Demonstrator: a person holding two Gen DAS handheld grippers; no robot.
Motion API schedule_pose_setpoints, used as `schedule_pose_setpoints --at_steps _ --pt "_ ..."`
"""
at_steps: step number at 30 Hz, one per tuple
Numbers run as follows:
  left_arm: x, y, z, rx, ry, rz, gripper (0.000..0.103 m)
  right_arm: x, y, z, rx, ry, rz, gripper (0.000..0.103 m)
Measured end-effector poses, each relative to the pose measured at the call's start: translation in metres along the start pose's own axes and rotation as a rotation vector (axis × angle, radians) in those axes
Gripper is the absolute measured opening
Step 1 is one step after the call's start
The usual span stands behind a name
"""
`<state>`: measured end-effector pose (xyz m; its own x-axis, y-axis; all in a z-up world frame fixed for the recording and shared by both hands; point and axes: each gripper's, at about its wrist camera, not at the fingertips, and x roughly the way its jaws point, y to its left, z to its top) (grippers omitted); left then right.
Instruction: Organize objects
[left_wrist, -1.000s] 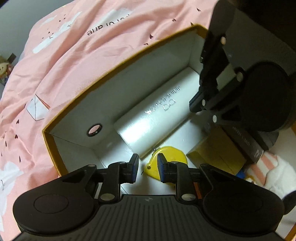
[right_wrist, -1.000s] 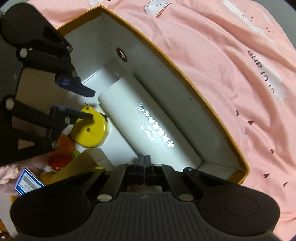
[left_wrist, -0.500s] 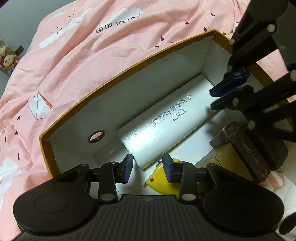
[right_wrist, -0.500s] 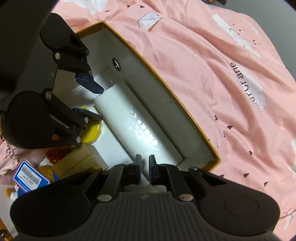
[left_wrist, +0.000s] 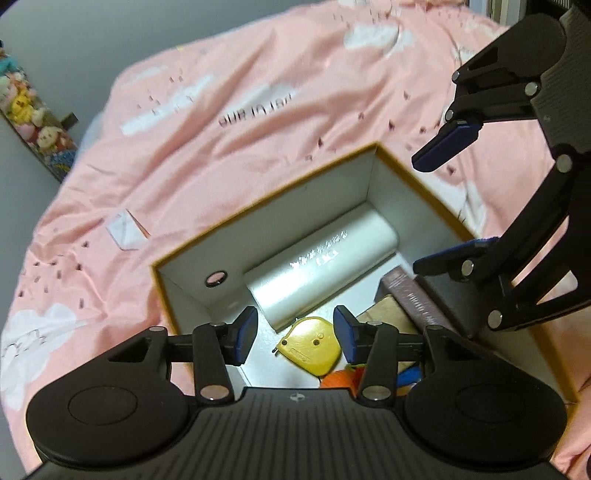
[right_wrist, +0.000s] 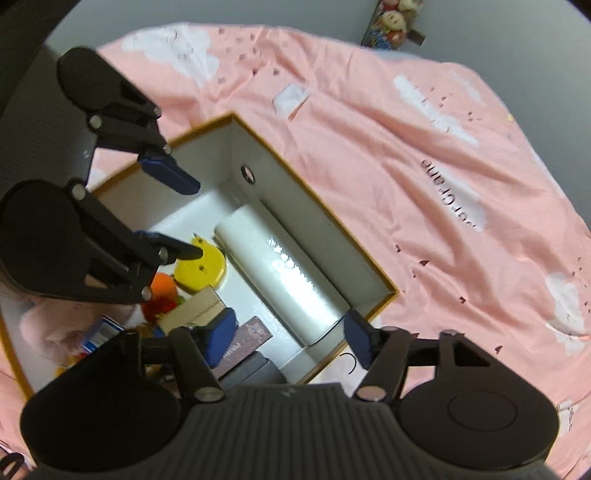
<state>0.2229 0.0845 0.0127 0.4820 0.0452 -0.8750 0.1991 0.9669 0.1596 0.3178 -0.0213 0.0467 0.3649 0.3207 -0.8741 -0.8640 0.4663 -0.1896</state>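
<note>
A white case with silver lettering (left_wrist: 321, 269) (right_wrist: 284, 277) lies along the far wall of an orange-rimmed white box (left_wrist: 273, 218) (right_wrist: 306, 221). Beside it sit a yellow tape measure (left_wrist: 312, 347) (right_wrist: 201, 269), a tan box (right_wrist: 195, 310) and a dark maroon box (left_wrist: 410, 295) (right_wrist: 247, 339). My left gripper (left_wrist: 295, 338) hovers above the tape measure, its jaws opening with nothing between them. My right gripper (right_wrist: 288, 338) hangs over the case's near end, jaws opening and empty. Each gripper shows in the other's view: the right gripper (left_wrist: 439, 203), the left gripper (right_wrist: 181, 218).
The box rests on a pink bedspread (left_wrist: 221, 147) (right_wrist: 443, 184) printed with white clouds. Orange and red soft items (right_wrist: 162, 291), a blue-labelled pack (right_wrist: 99, 332) and a pink plush thing (right_wrist: 48, 328) fill the box's other end. Plush toys (left_wrist: 26, 110) line a shelf by the wall.
Both grippers have risen out of the box and opened, the right from fully shut to wide. The white case stays where it lay against the wall.
</note>
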Motion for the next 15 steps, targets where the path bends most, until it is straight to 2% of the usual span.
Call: schedule_pose_setpoints --at_steps 2,4,7,10,12,15 --pt "-0.021 -0.003 -0.004 -0.015 -0.037 0.008 0.057 -0.015 0.003 -0.003 0.024 -0.032 -0.005 0.075" --pt "-0.042 -0.006 -0.009 -0.036 -0.081 0.019 0.064 -0.034 0.005 -0.006 0.053 -0.073 -0.019 0.079" --pt "-0.075 -0.009 -0.015 -0.062 -0.184 0.058 0.066 -0.06 0.009 -0.012 0.119 -0.146 -0.047 0.083" --pt "-0.104 -0.01 -0.022 -0.105 -0.268 0.09 0.074 -0.089 0.016 -0.022 0.199 -0.242 -0.077 0.089" --pt "-0.12 -0.009 -0.028 -0.149 -0.326 0.1 0.079 -0.103 0.022 -0.03 0.23 -0.306 -0.099 0.089" --pt "-0.138 -0.013 -0.036 -0.201 -0.388 0.139 0.08 -0.123 0.038 -0.043 0.243 -0.408 -0.154 0.093"
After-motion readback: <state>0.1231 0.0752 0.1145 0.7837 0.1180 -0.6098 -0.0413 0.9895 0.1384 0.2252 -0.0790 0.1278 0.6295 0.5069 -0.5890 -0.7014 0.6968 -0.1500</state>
